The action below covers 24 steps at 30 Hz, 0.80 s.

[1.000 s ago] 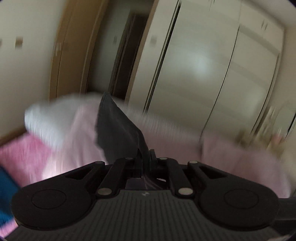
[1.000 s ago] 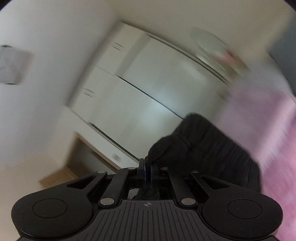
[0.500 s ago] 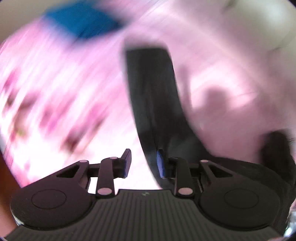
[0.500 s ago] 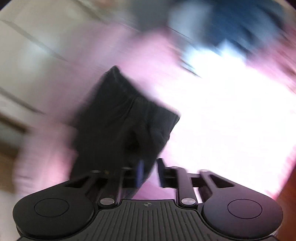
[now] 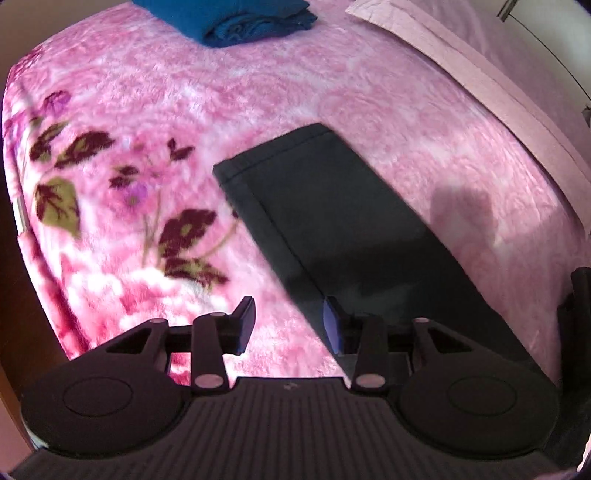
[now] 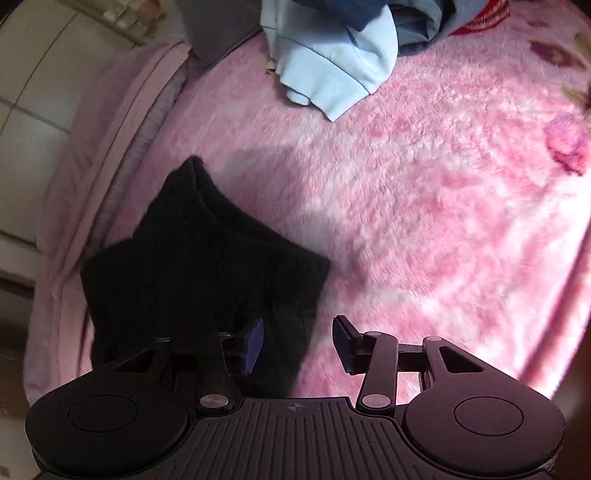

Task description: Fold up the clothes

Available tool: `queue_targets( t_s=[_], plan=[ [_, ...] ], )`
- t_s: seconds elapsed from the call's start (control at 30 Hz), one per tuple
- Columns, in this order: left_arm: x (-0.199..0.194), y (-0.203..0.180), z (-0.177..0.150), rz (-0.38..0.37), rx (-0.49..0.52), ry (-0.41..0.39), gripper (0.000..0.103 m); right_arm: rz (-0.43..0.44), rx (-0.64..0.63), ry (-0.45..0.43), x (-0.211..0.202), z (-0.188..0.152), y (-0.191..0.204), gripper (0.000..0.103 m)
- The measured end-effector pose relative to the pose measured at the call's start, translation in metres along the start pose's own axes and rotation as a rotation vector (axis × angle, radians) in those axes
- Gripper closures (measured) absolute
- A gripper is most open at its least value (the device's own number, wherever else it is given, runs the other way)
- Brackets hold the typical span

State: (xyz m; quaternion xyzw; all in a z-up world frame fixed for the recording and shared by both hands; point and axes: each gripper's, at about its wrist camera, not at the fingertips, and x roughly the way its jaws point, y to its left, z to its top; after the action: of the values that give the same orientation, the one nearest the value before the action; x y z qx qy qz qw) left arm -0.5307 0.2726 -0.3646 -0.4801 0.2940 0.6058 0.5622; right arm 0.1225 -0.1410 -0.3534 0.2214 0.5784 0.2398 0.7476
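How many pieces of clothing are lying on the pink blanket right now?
At least 3: a black garment spread flat by the grippers, a folded blue garment at the blanket's far edge, a light blue garment on a crumpled pile that likely hides more.

The left gripper (image 5: 289, 325) is pointing down at a bed under a pink floral blanket (image 5: 155, 122), its jaws opening with only blanket showing between the fingers (image 5: 246, 322). A black garment (image 5: 332, 221) is lying flat, running diagonally just beside the right-hand finger. A folded blue cloth (image 5: 236, 16) is sitting at the far edge.
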Motion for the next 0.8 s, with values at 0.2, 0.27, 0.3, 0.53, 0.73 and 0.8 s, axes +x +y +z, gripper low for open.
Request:
queue_targets(
  t_s=[0.2,0.27,0.3,0.53,0.73,0.8],
  plan=[
    [0.005,0.008,-0.008,0.024,-0.046,0.012,0.067,0.009,0.152,0.066,0.043,0.007,-0.02,0.061],
    [0.004,0.01,-0.005,0.029,-0.056,0.003,0.067,-0.035,0.063,0.066,0.045,0.003,-0.005,0.094],
    [0.004,0.011,-0.003,0.029,-0.064,-0.002,0.067,-0.07,0.003,0.053,0.04,0.005,0.005,0.099],
    [0.005,0.025,0.017,0.038,-0.115,-0.043,0.065,-0.134,-0.123,-0.071,-0.03,0.042,0.037,0.1],
    [0.022,0.033,0.033,0.072,-0.134,-0.057,0.059,-0.207,0.017,0.021,0.003,0.05,-0.001,0.077],
    [0.03,0.035,0.038,0.078,-0.137,-0.055,0.059,-0.182,0.02,0.018,0.005,0.044,-0.005,0.049]
  ],
)
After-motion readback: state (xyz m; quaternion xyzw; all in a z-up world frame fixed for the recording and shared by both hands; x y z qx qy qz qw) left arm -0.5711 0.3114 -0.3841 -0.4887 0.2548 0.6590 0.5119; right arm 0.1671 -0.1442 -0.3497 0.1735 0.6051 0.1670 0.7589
